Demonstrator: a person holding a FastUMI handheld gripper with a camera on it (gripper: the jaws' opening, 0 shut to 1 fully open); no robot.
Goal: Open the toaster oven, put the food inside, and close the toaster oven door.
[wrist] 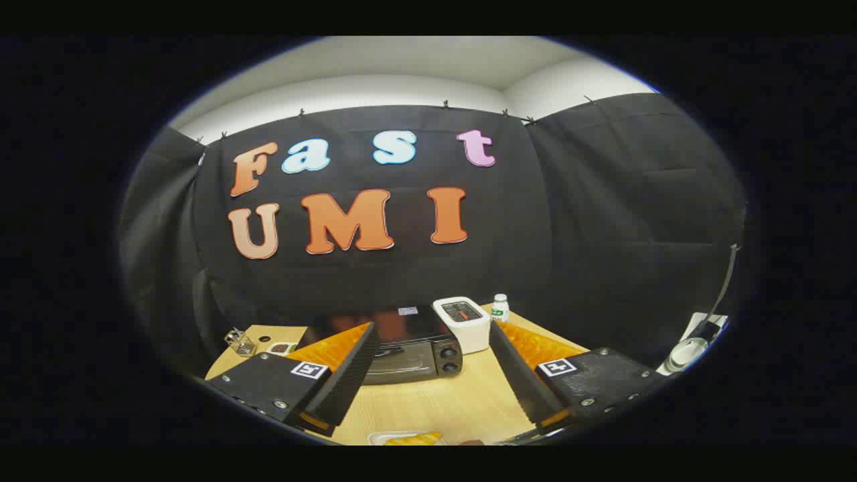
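Fingers (pixel 348 375) of my gripper (pixel 428 381) were spread wide, grasping nothing — the food (pixel 414 438) lay on a plate close beneath them. Beyond them on the table (pixel 435 402) the toaster oven (pixel 410 348) sat with its door apparently closed — I judged every step remained.

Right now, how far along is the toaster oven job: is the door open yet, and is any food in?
Nothing looks done yet. The toaster oven stands beyond the tongs with its door shut. In hand: the tongs are open, gripping nothing, and aimed at the oven across bare table. The food sits on its plate near the table's edge, below the tongs. Left: open the door, load the food, close the door.
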